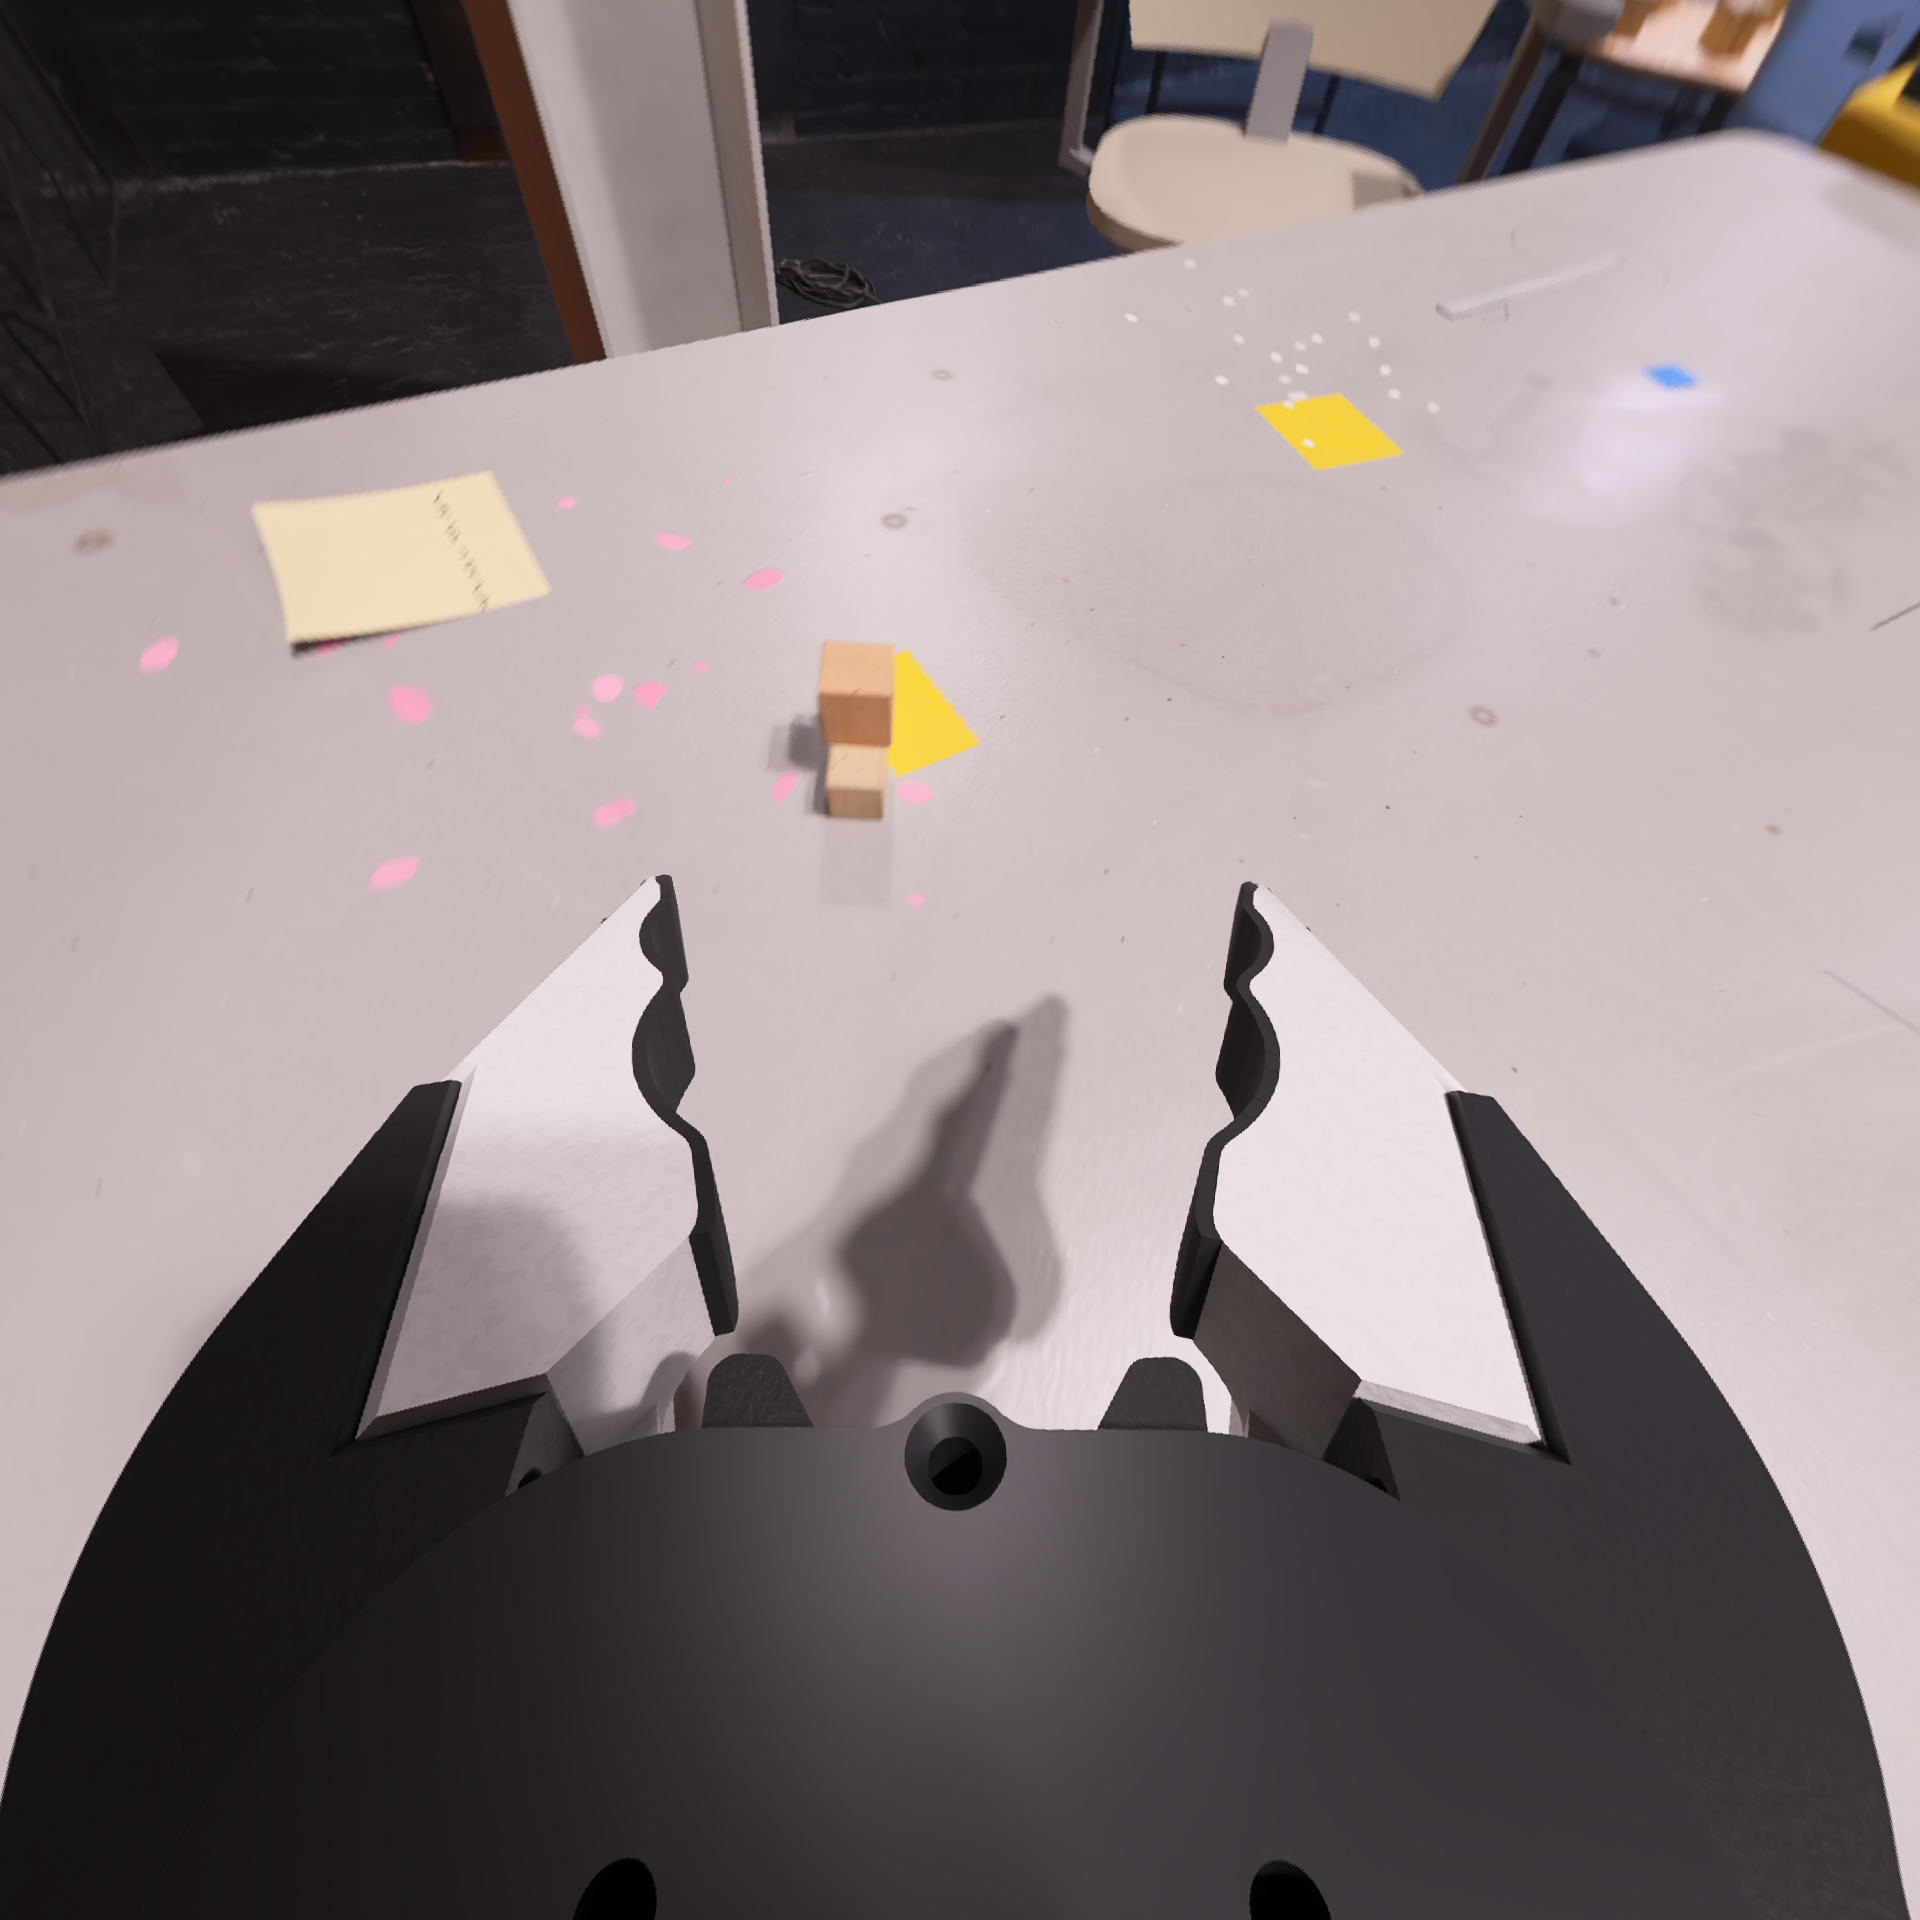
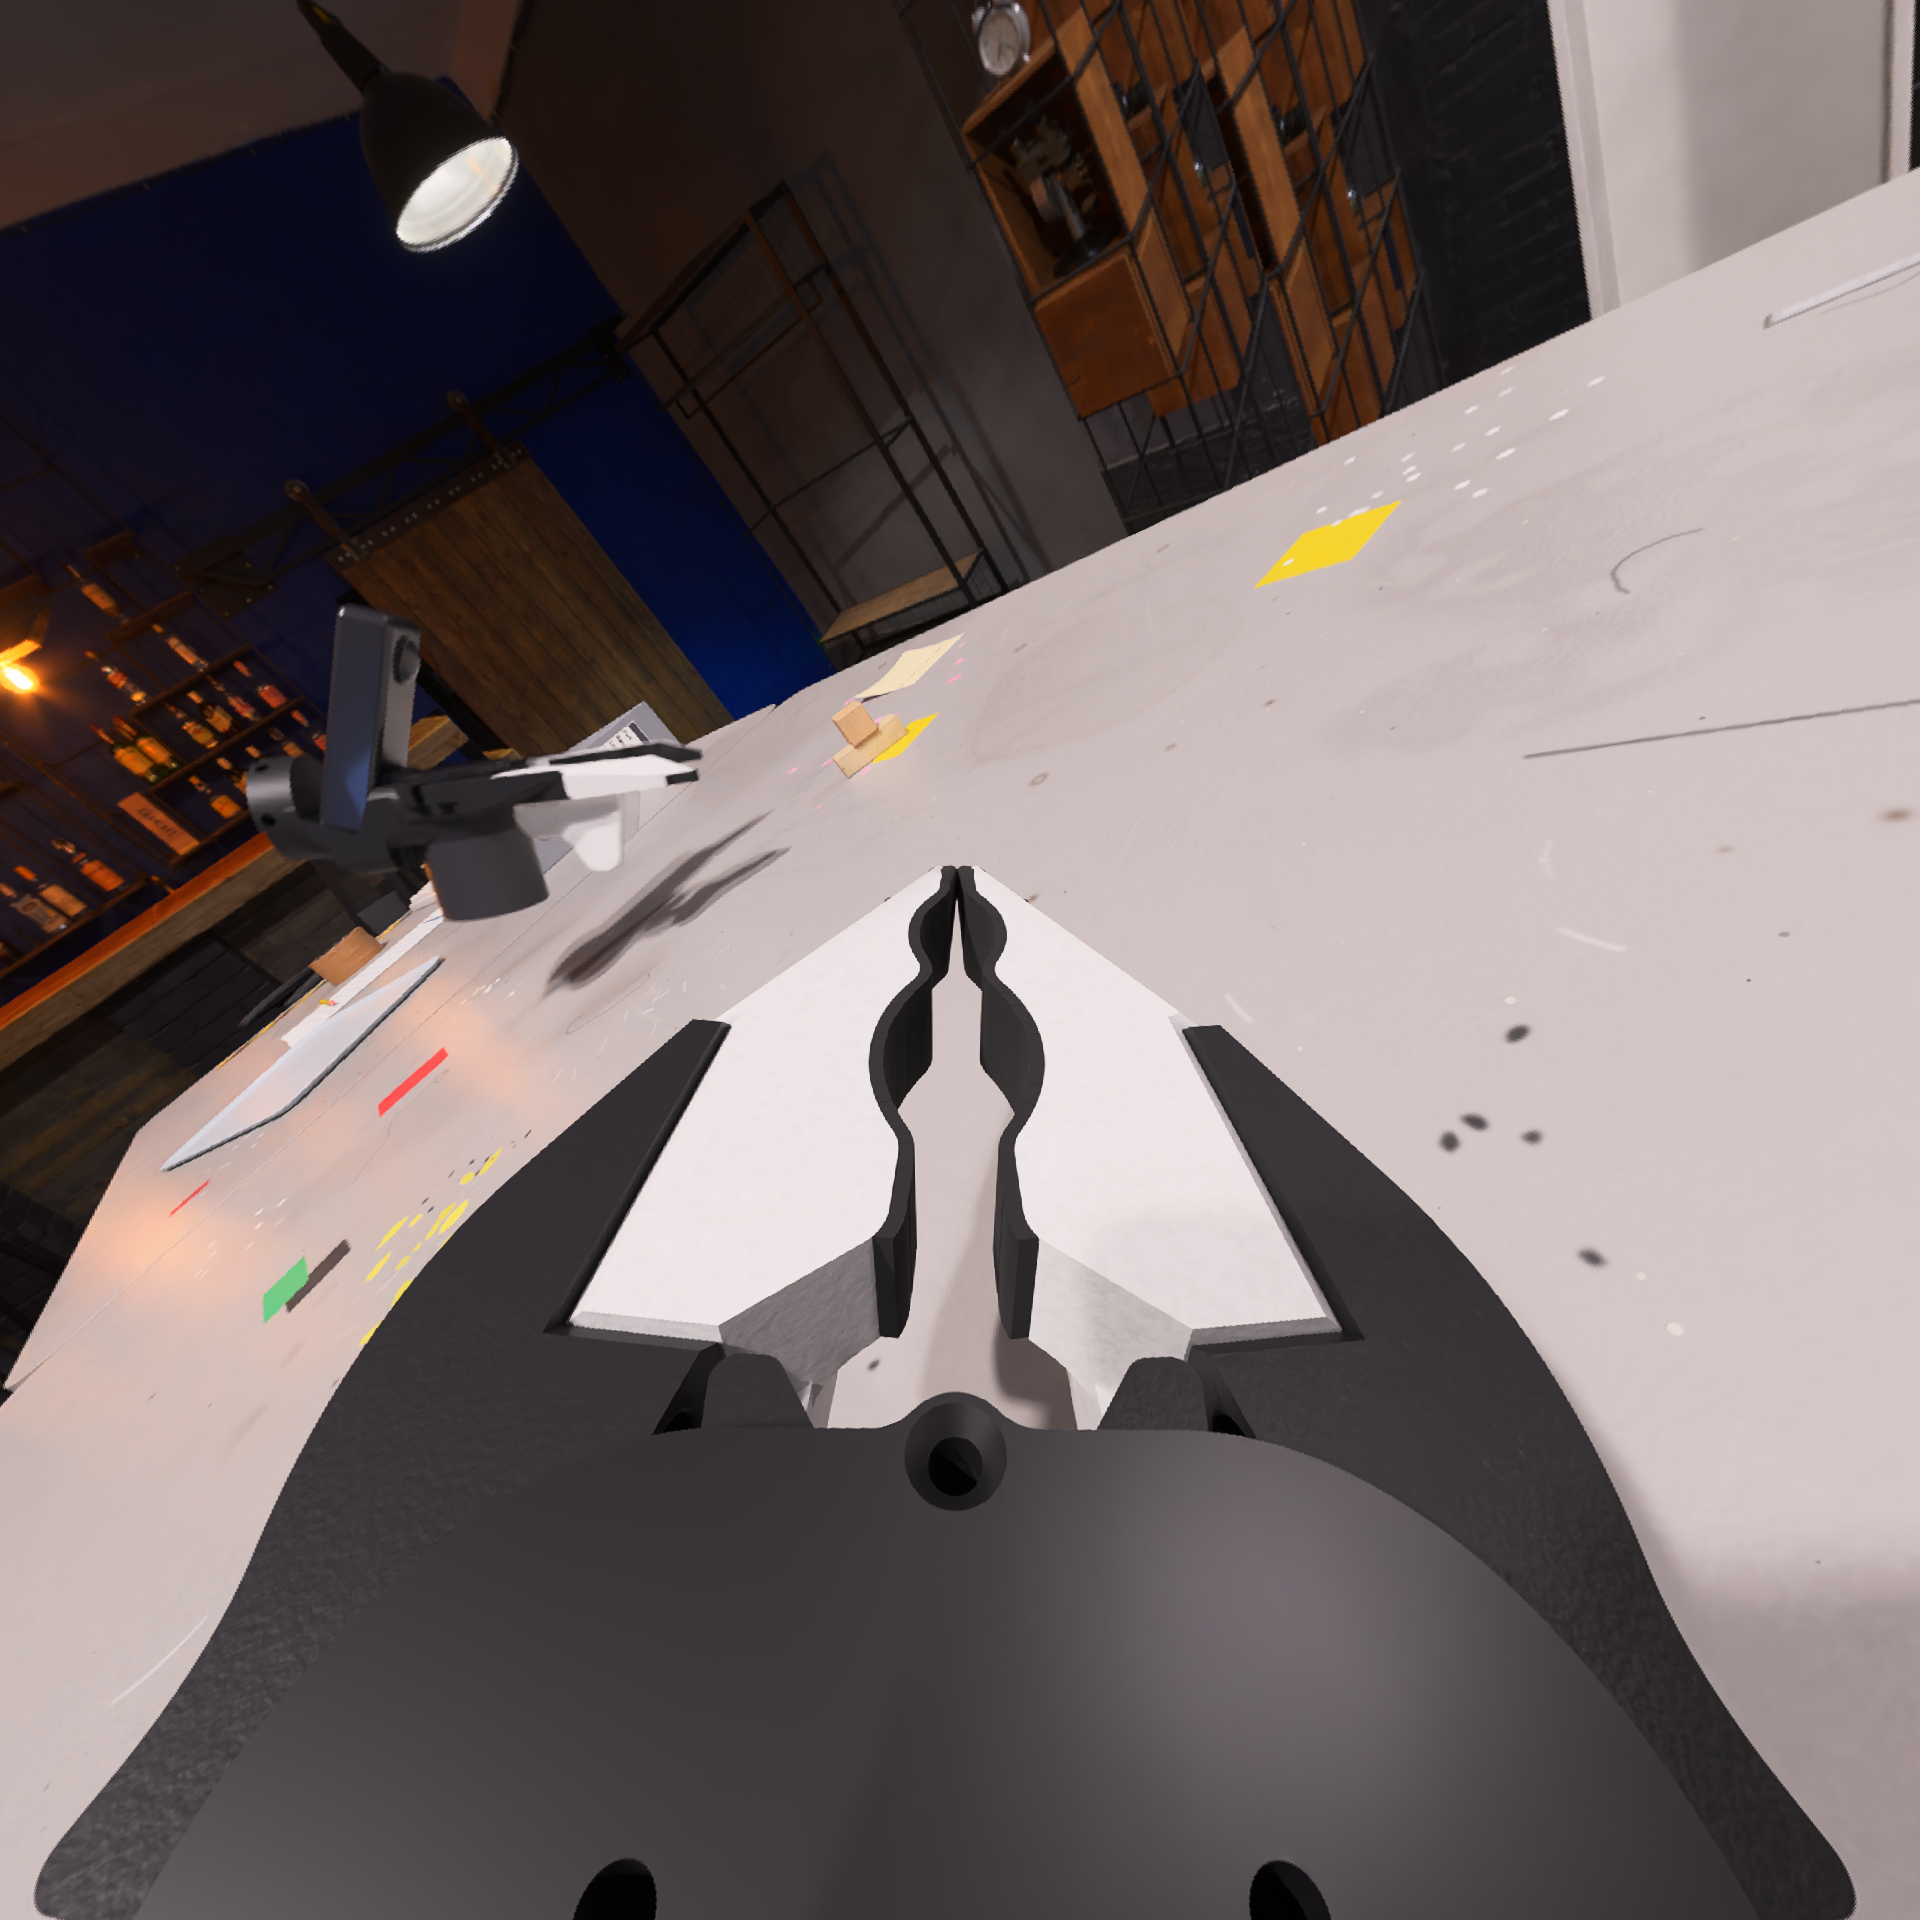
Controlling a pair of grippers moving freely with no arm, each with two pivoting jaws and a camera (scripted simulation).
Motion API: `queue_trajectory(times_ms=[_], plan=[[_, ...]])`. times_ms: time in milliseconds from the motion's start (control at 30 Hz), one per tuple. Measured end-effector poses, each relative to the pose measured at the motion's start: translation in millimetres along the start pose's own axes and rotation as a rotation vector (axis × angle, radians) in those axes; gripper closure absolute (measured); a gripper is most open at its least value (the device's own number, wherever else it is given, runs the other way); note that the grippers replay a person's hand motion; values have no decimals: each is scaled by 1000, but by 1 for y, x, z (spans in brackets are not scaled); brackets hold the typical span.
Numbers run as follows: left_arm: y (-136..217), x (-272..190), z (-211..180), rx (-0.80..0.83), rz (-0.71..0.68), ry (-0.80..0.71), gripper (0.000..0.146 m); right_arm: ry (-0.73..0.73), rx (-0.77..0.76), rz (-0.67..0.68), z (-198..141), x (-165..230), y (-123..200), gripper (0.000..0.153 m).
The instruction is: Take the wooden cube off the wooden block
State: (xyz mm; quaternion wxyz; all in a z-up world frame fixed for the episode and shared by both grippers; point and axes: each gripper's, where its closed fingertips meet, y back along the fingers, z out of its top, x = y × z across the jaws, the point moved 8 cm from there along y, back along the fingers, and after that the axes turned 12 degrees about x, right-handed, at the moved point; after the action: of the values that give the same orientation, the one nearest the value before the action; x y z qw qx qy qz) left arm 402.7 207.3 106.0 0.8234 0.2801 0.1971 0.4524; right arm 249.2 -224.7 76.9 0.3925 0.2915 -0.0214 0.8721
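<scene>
A small wooden cube (image 1: 856,691) sits on the far end of a lighter, flat wooden block (image 1: 857,781) that lies on the grey table (image 1: 1143,831). My left gripper (image 1: 956,888) is open and empty, hovering above the table a short way in front of the block. In the right wrist view the cube (image 2: 854,722) and block (image 2: 873,750) lie far ahead to the left, with the left gripper (image 2: 670,767) pointing at them. My right gripper (image 2: 956,873) is shut and empty, well back from the block.
A yellow patch (image 1: 930,717) lies under the block, and another (image 1: 1328,431) sits farther right. A cream paper note (image 1: 400,556) and pink flecks lie to the left. A chair (image 1: 1236,177) stands beyond the far edge. A flat white board (image 2: 312,1060) lies at the table's left.
</scene>
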Motion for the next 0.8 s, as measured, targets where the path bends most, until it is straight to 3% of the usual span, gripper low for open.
queue_trajectory(times_ms=[233, 433, 800], plan=[[-69, -17, 53, 132, 166, -209, 38, -12, 26, 13, 0, -1, -2, 153], [-104, -6, 54, 269, 64, -65, 37, 10, 6, 19, 0, 1, 0, 153], [-115, 0, 47, 379, 59, -65, 51, 19, 3, 26, -1, 2, 0, 153]])
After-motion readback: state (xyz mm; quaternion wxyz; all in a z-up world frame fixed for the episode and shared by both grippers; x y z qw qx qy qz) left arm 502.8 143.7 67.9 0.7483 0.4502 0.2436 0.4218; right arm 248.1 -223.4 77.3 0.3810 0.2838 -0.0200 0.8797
